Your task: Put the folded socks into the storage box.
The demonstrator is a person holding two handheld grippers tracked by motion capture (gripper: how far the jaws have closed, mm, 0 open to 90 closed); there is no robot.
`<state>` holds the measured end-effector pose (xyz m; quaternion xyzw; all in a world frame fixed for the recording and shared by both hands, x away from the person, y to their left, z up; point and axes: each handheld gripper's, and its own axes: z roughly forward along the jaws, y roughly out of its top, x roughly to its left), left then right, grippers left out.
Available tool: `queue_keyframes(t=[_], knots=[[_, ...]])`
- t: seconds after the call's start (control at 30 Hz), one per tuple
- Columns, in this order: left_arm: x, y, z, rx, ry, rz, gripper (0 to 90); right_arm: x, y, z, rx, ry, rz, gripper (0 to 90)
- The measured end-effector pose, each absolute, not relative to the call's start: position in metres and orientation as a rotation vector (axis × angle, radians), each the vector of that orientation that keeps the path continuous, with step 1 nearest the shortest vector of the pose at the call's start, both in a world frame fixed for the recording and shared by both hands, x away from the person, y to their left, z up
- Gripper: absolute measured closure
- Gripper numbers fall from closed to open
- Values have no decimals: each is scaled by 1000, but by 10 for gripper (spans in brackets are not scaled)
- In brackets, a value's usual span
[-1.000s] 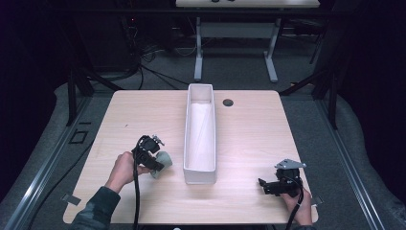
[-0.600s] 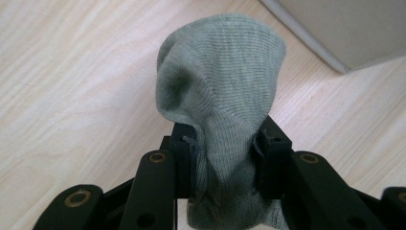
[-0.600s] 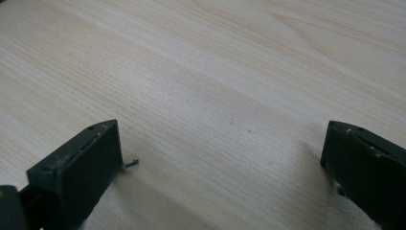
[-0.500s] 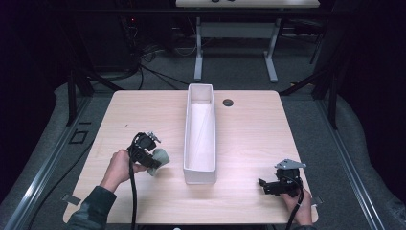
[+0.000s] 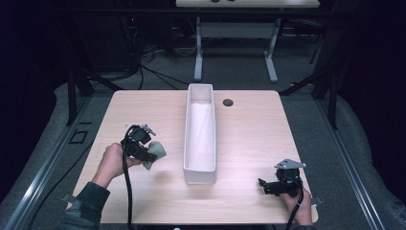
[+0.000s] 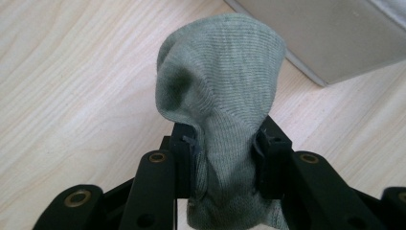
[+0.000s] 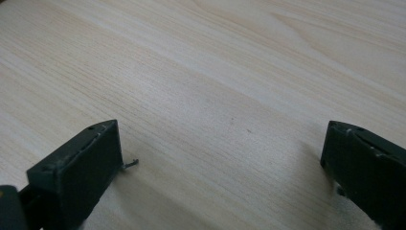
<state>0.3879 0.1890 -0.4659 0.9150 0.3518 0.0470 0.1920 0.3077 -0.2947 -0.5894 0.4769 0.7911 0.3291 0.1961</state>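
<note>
The left hand-held gripper (image 5: 152, 152), at lower left, clamps a grey-green sock (image 6: 218, 103) just above the counter (image 5: 249, 139); its loose toe could catch the white bin's (image 5: 199, 176) rim. At lower right, the right hand-held gripper (image 5: 264, 185) rests open.

It looked like a lab or test room: a pale wooden worktop (image 5: 249, 143) stood alone on grey carpet (image 5: 239, 76) in a dark space, loose cables (image 5: 143, 72) trailed over the floor, and another desk's metal legs (image 5: 197, 52) rose behind.
</note>
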Motion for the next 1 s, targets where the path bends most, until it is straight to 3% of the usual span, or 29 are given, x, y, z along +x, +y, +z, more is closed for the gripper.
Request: queue_keyframes(t=[1.0], knots=[[391, 183, -423, 2573, 938, 175, 664, 308, -295, -590, 1332, 2217, 922, 0]])
